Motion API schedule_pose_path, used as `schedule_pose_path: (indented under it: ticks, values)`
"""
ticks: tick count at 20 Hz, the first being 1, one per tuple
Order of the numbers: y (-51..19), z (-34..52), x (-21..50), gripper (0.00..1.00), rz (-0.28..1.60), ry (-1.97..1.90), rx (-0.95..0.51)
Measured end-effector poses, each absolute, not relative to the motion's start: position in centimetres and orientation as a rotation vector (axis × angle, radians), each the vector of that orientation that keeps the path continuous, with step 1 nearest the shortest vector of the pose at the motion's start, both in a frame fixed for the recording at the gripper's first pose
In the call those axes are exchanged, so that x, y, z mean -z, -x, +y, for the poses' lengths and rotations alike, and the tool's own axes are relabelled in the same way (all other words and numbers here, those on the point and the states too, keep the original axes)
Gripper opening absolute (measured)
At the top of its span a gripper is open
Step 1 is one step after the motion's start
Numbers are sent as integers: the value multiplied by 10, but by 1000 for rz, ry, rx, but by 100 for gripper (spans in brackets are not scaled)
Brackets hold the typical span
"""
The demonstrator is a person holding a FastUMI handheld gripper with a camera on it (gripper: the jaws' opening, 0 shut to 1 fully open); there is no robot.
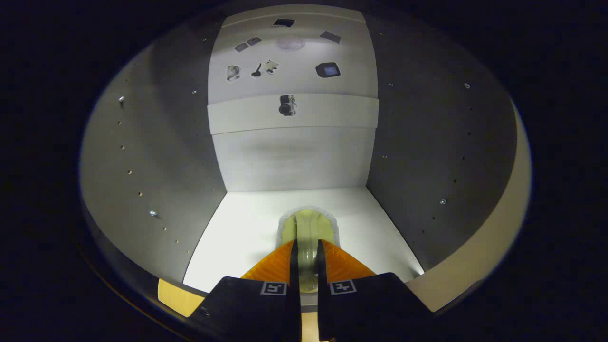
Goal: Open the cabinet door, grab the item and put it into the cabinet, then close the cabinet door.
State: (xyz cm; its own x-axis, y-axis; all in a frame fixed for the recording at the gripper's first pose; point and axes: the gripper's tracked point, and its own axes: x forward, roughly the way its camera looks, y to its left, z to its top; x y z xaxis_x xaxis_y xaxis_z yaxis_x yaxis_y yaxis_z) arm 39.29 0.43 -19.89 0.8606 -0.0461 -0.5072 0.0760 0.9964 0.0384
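The gripper (308, 249) reaches into the open grey-walled cabinet (152, 156), its fingers pinching a pale yellow-green translucent item (308, 223) between them. The item sits just over the cabinet's white floor panel (237, 228), about midway between the side walls and nearer the front edge than the back. If the fingers spread while it is tilted, it could roll or tip toward the front lip (and block the door). The item's near end and true shape are hidden by the fingers.
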Motion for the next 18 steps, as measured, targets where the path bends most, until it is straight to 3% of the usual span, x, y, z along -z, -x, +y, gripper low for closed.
schedule_pose_path:
  ticks: [6,12,18]
  values:
    - [-409,-6,208,26,535,-60,83]
    - [-400,-16,190,100,481,-41,94]
    - [-362,-24,123,100,293,-27,101]
